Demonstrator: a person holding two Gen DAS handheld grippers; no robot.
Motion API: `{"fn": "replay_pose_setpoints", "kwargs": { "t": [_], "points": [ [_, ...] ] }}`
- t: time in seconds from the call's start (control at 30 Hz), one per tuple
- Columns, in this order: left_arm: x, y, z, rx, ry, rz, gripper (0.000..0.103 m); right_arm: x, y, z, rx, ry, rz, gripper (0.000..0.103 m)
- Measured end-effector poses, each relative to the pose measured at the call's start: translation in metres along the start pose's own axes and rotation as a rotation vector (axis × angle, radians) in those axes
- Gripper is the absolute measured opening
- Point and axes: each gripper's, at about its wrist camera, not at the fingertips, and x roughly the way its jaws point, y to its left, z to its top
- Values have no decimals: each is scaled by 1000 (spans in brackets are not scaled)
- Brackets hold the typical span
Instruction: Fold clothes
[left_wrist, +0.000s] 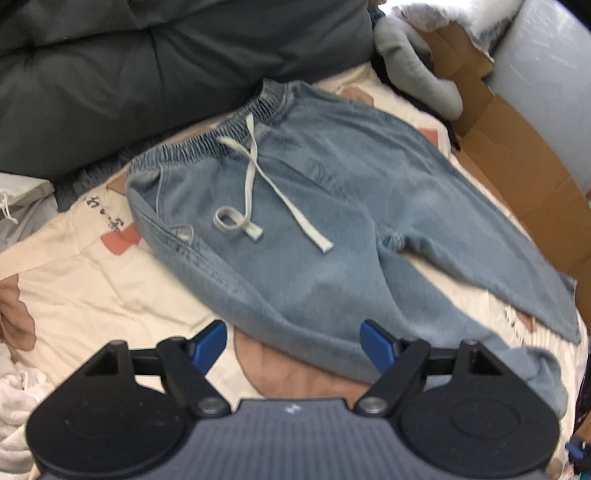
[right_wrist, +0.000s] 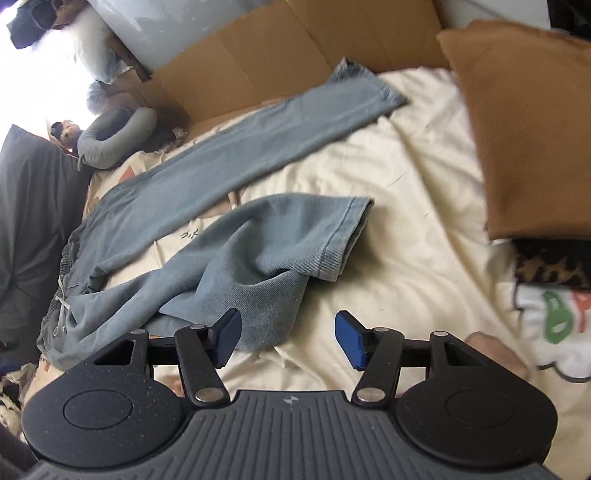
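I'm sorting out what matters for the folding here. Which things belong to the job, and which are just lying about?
Job: blue jeans, left gripper, right gripper.
Lying about: brown cloth, cardboard, grey neck pillow, dark cushion.

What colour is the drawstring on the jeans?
Off-white drawstring on the light blue jeans; clearest in the left wrist view.

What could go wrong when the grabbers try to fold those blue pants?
1. The near leg of the blue pants lies bunched and doubled over, so a pinch by the right gripper might catch only one layer and fold it crooked.
2. The white drawstring lies loose on top and may end up trapped in the fold.
3. The left gripper might also pinch the cream bedsheet.
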Motion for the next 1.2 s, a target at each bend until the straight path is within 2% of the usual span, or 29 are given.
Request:
{"fn": "replay_pose_setpoints", "kwargs": {
  "t": [0.27,0.5,0.83,1.13,1.17,1.2],
  "points": [
    [11,2,-3,-23,26,-13,81,40,-2,5,62,46,-16,63],
    [25,1,-5,-30,50,-9,81,39,-22,29,130,-23,-65,63],
    [29,-3,-1,5,70,-11,81,51,-42,76,167,-63,-99,63],
    [32,-1,-2,5,87,-4,81,95,-50,99,189,56,-142,62],
    [31,-1,-1,12,88,0,81,98,-51,100,192,58,-135,58],
    [29,-1,1,16,85,2,81,100,-51,101,192,59,-130,46]
  ]
}}
